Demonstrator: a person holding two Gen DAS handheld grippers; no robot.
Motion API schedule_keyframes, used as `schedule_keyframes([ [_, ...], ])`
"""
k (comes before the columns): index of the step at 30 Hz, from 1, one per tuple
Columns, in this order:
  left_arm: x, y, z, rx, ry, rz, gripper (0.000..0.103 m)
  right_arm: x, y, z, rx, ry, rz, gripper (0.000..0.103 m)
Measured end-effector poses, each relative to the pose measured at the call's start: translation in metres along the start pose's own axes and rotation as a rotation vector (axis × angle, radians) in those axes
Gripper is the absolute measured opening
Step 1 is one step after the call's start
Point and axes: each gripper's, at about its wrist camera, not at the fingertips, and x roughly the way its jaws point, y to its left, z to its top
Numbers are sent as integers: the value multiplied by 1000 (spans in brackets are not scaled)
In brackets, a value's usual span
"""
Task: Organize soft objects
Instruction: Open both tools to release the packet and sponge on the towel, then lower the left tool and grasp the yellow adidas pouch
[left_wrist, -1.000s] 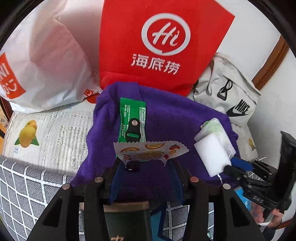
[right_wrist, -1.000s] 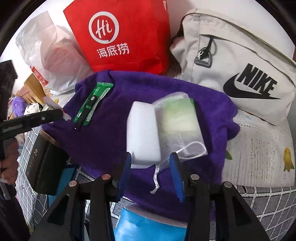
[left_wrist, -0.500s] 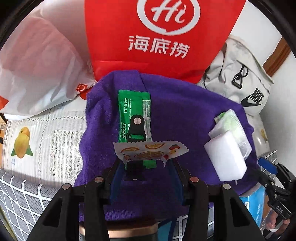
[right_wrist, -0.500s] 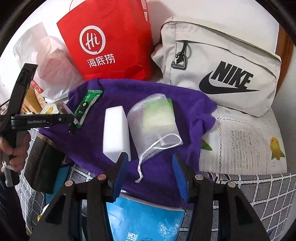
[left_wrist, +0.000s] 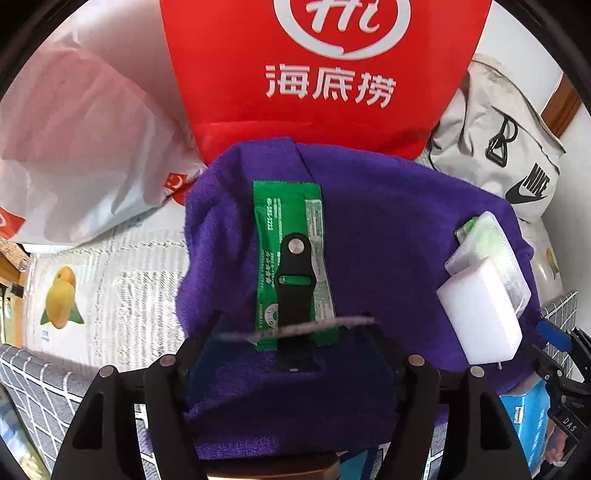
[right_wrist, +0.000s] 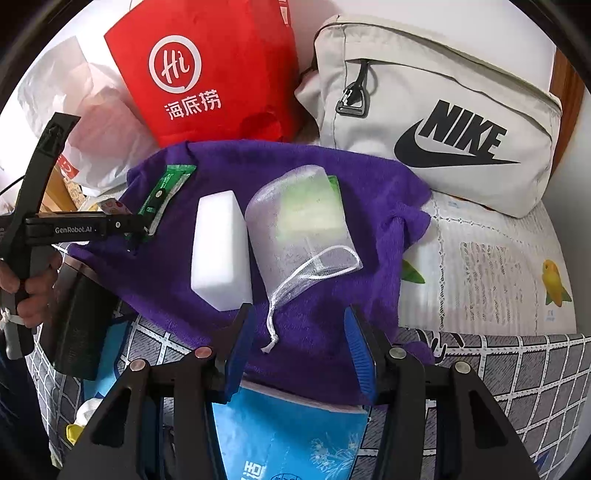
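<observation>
1. The left gripper (left_wrist: 295, 328), which 0.5 s earlier had held the fruit-print sachet (left_wrist: 295, 328) flat and sharp, now carried it as an edge-on blur; whether the grasp was clenched or letting go I cannot tell.
2. The sachet hung over the green packet (left_wrist: 291, 258) near the purple towel (left_wrist: 388, 240)'s left edge, so a drop there seemed imminent.
3. The right gripper (right_wrist: 299, 339) had backed off, released, leaving the white sponge (right_wrist: 219, 254) and mesh pouch (right_wrist: 299, 229) mid-towel.

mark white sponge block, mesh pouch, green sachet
white sponge block (right_wrist: 221, 251), right wrist view, middle of top face
mesh pouch (right_wrist: 301, 225), right wrist view, middle of body
green sachet (left_wrist: 271, 236), left wrist view, left printed half
</observation>
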Motion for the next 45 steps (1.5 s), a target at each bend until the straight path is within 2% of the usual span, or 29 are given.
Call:
schedule_keyframes([
  [3,-11,3,4,-4,-20,5,71,-3,4,0,-7,-2,-1,50],
  [8,-31,4,11,-30,-64,-29,71,-9,9,-1,-10,-7,4,50],
  [16,-66,15,1,-58,-119,-50,71,-26,15,-7,-16,-23,11,50],
  [19,-77,20,-7,-64,-128,-34,71,-35,19,-11,-25,-27,12,50],
  [30,-117,24,-73,-73,-137,-24,71,-74,40,-44,-50,-64,44,50],
  [36,-130,17,-113,-78,-135,-50,71,-92,51,-75,-56,-63,62,50],
  [45,-148,-10,-190,-57,-122,-126,71,-119,61,-111,-71,-89,71,50],
])
